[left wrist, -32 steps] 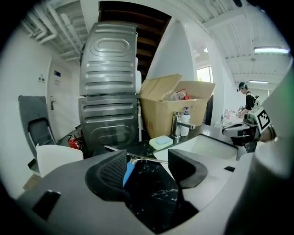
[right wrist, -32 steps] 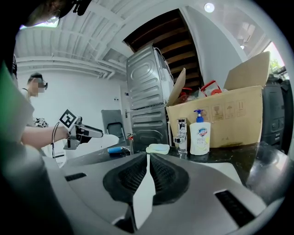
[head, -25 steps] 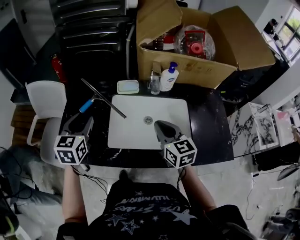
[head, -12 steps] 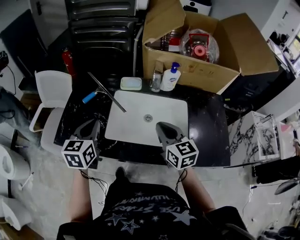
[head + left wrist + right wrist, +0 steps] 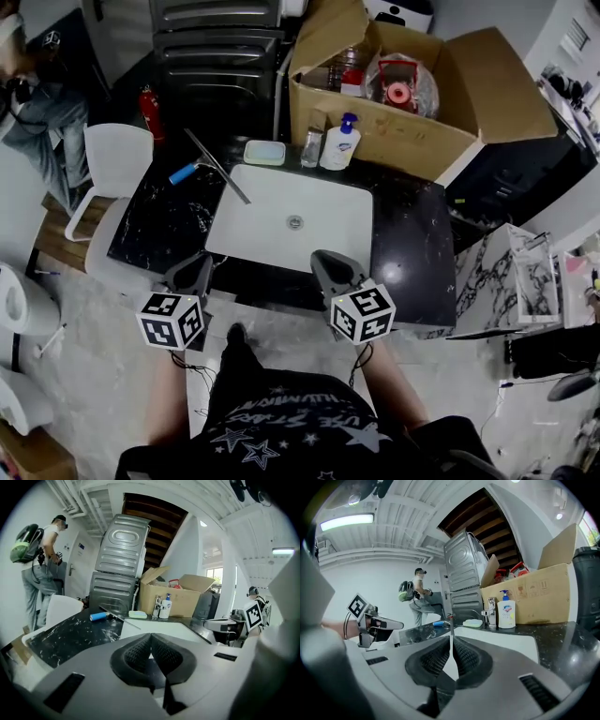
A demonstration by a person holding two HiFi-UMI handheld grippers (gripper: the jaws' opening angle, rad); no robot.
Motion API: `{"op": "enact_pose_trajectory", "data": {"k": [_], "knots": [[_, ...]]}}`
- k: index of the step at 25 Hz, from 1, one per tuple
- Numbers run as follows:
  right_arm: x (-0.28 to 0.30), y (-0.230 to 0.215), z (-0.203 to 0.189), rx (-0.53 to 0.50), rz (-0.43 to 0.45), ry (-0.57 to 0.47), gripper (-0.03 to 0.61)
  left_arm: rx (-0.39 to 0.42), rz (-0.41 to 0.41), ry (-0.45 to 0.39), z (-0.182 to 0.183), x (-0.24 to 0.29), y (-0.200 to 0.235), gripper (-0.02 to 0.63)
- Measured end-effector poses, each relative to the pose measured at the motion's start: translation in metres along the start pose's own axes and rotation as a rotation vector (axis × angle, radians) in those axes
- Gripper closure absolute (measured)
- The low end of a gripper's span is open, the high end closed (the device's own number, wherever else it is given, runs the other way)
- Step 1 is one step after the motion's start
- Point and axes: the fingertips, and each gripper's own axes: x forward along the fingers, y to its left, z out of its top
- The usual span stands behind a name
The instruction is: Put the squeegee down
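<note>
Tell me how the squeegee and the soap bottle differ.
The squeegee lies flat at the left rim of the sink; the soap bottle stands upright behind the sink. The squeegee is long and thin, the soap bottle squat and white. Both carry a blue part and rest on the counter.

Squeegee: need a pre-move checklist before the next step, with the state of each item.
1. Squeegee is down on the black counter: ok.
2. Left gripper is let go of it, shut with nothing between the jaws: ok.
3. Right gripper is shut and empty: ok.
4. Both grippers are apart from the squeegee, at the counter's near edge: ok.
5. Squeegee lies stable: cannot tell; its blue handle is on the counter, and one blade end reaches over the rim of the sink.
6. Soap bottle behind the sink is upright: ok.
</note>
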Motion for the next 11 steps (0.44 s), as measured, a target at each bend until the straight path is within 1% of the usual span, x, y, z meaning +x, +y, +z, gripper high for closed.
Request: {"op": "enact_pose_trajectory", "data": {"k": [5,11], "knots": [[-0.038,0.003,-0.016,0.003,0.019,0.007,0.526,-0.021,0.005,0.013,-0.027,-0.024,-0.036,0.594],[-0.081,0.003,-0.038,0.002,0.028,0.013,0.528,-0.036,0.023,-0.005,-0.049,-0.047,-0.070,0.594]]}}
